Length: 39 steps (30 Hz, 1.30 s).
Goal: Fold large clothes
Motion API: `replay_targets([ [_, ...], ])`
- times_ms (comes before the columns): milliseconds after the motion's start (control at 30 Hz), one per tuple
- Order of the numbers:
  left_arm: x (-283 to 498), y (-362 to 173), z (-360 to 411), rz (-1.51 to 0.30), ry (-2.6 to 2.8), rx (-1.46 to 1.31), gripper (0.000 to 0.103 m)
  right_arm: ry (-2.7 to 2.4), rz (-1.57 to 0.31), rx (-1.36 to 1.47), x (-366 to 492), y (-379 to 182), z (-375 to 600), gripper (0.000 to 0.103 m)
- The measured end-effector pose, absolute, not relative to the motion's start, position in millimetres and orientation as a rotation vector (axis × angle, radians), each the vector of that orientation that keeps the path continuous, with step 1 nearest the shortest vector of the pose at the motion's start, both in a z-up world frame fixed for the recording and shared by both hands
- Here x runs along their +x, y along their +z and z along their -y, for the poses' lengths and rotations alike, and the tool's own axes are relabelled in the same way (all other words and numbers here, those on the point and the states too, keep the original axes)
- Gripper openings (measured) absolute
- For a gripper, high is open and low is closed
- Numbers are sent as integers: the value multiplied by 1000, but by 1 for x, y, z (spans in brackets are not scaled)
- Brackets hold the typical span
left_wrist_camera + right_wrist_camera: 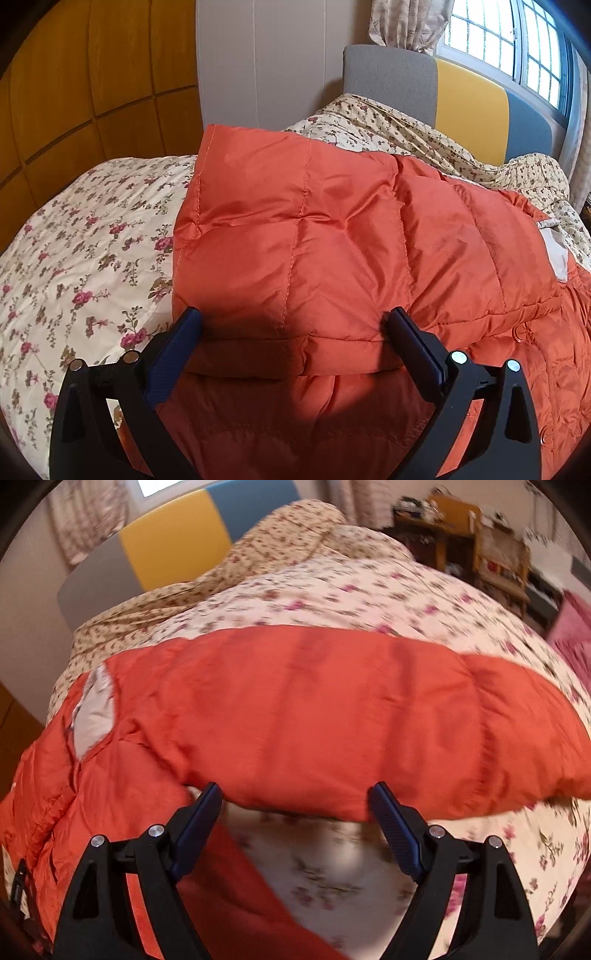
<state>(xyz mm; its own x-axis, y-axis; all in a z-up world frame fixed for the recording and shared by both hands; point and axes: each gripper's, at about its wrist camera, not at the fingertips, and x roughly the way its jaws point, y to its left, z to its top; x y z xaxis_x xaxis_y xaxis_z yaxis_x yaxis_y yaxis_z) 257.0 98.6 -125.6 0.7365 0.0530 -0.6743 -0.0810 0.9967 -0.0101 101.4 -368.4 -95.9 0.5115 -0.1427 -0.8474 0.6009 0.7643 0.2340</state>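
An orange quilted down jacket lies folded on a floral bedspread. A pale grey lining patch shows at its far right. My left gripper hovers low over the jacket's near edge, jaws wide apart, with the puffy fold between its blue pads but not squeezed. In the blurred right wrist view the jacket stretches across the picture. My right gripper stands open at the jacket's near hem, above bare bedspread, holding nothing.
A crumpled floral duvet is piled against the grey, yellow and blue headboard. A wooden wardrobe stands to the left and a window behind. Wooden furniture with clutter and a pink rug lie beyond the bed.
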Motion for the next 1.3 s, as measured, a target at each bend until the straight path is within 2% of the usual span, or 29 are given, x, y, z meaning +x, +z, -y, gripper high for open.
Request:
replay_targets([
  [233,258,-127,-101,-746,69,-50,100,-547,-902,737,58,-100,404,82],
  [700,260,-130,-104,-755,60,-64,100,-833,-557,1130,-21,-103,475,79],
  [767,260,-130,-104,-756,57,-68,100,-867,-537,1126,-23,-102,480,71],
  [833,261,-130,-105,-759,56,-71,100,-917,-535,1100,-23,-101,484,43],
  [867,261,-131,-106,-761,56,-70,100,-925,-534,1091,-21,-101,486,37],
  [900,261,-131,-106,-762,57,-68,100,-914,-534,1080,-17,-99,488,24],
  [933,262,-131,-106,-763,57,-67,100,-900,-537,1060,-13,-97,489,17],
  [1100,264,-133,-106,-780,58,-65,100,-825,-474,897,20,-60,464,13],
  [1300,264,-134,-106,-785,54,-71,100,-582,-393,610,89,-9,386,11],
])
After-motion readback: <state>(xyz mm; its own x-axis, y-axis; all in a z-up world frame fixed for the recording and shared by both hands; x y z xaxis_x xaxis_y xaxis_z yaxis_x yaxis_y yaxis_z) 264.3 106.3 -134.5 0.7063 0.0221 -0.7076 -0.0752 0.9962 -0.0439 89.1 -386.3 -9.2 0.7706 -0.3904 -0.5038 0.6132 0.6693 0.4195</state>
